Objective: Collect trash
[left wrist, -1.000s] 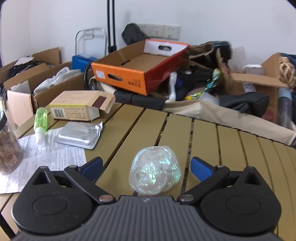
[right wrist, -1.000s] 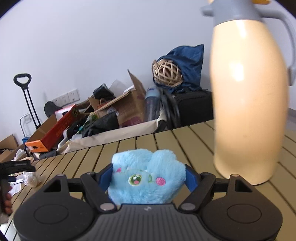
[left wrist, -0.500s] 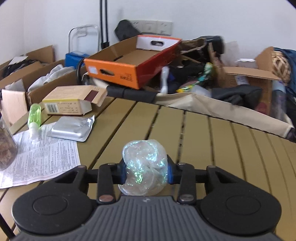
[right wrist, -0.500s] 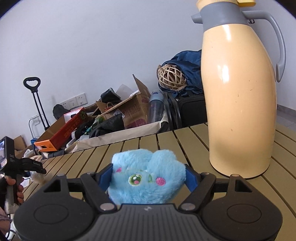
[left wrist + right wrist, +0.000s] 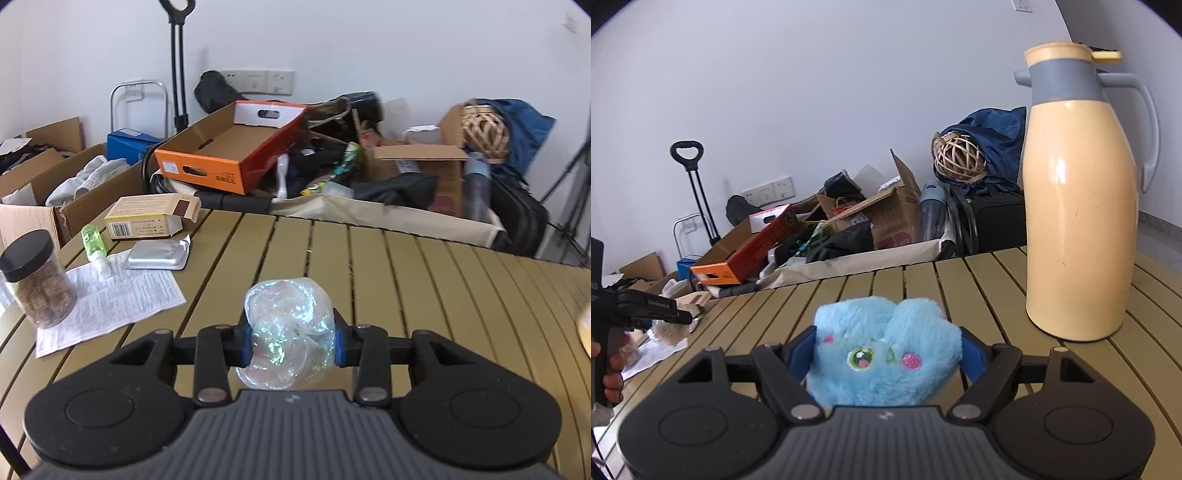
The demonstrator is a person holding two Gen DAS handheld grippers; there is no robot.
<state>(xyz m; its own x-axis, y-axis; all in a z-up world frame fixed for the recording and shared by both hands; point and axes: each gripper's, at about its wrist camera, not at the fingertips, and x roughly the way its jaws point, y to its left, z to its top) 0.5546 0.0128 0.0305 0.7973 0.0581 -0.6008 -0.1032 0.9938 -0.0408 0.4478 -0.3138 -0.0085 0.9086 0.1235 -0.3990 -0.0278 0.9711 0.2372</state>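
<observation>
The left gripper [image 5: 291,341] holds the crumpled clear plastic wad [image 5: 290,332] tight between its blue pads, just above the slatted table [image 5: 424,280], so I judge the pick-up step is done and the next move calls for carrying it to a trash place, which no view shows. The right gripper [image 5: 886,352] is closed on a blue plush toy [image 5: 884,354]. Only the right view shows the cream thermos jug [image 5: 1078,206] at 2 o'clock, while only the left view shows the jar [image 5: 35,280] and the printed paper [image 5: 110,299] at 9 o'clock.

A slatted olive table [image 5: 424,280] carries a dark-lidded jar [image 5: 37,280], printed sheet [image 5: 114,302], foil pack [image 5: 157,253], green bottle [image 5: 94,245], carton [image 5: 147,218], and a cream thermos jug [image 5: 1078,192]; the jar's contents are possibly snacks.
</observation>
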